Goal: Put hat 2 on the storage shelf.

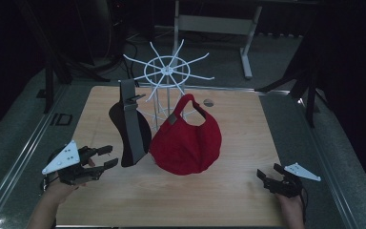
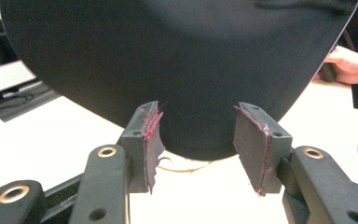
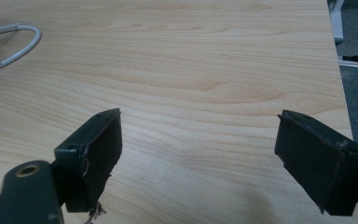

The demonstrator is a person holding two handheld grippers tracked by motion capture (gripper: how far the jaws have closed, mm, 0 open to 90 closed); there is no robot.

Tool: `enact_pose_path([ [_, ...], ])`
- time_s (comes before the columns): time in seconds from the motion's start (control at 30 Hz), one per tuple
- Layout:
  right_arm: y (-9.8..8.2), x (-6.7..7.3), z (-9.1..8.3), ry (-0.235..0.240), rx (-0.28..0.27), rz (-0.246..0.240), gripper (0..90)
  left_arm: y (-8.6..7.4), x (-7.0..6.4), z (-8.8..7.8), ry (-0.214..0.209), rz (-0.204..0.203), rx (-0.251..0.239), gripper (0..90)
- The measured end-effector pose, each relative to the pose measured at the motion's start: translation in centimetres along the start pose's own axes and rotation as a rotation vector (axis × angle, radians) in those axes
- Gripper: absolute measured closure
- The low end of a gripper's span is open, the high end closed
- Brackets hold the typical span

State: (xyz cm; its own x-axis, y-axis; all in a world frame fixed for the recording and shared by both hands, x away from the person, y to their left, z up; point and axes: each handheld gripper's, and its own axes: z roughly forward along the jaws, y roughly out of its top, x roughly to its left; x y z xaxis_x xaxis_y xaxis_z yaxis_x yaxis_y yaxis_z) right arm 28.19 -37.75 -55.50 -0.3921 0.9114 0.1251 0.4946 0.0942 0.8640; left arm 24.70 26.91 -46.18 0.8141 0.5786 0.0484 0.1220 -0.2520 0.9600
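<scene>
A white wire rack [image 1: 167, 71] stands at the back middle of the wooden table [image 1: 238, 191]. A red cap [image 1: 186, 143] hangs from it by its strap, its crown low over the table. To its left hangs a black and grey cap [image 1: 131, 129]. My left gripper [image 1: 111, 156] is open just left of that cap. In the left gripper view the cap's dark brim [image 2: 182, 60] looms close, its lower edge just beyond the left gripper [image 2: 198, 140], whose jaws stand apart. My right gripper [image 1: 268, 171] is open at the front right, over bare wood, with nothing between the jaws of the right gripper [image 3: 200, 154].
A small dark round spot [image 1: 208, 101] lies on the table behind the red cap. The rack's base ring [image 3: 9, 46] shows at the left of the right gripper view. A metal table frame [image 1: 248, 43] stands on the floor beyond.
</scene>
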Motion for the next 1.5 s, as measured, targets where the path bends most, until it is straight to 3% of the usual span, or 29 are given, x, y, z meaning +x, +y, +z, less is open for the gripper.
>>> enact_pose_path([
  [0.23,0.0,0.0,0.0,-0.001,0.002,-0.002,14.7,-2.2,-0.3,1.0,-0.005,-0.022,0.047,51.3],
  [0.53,0.0,0.0,0.0,0.0,-0.001,0.0,14.7,-4.3,-0.6,1.4,0.003,-0.067,0.054,51.3],
  [0.87,0.0,0.1,0.0,-0.002,-0.001,0.0,14.7,-6.4,-0.9,1.3,0.051,-0.08,0.09,51.3],
  [1.3,0.0,0.1,0.0,-0.002,-0.002,-0.001,14.7,-8.6,-0.3,0.0,0.133,-0.141,0.068,51.2],
  [1.5,0.0,0.0,0.0,-0.001,-0.001,0.0,14.6,-8.9,-0.2,-0.5,0.145,-0.16,0.051,51.2],
])
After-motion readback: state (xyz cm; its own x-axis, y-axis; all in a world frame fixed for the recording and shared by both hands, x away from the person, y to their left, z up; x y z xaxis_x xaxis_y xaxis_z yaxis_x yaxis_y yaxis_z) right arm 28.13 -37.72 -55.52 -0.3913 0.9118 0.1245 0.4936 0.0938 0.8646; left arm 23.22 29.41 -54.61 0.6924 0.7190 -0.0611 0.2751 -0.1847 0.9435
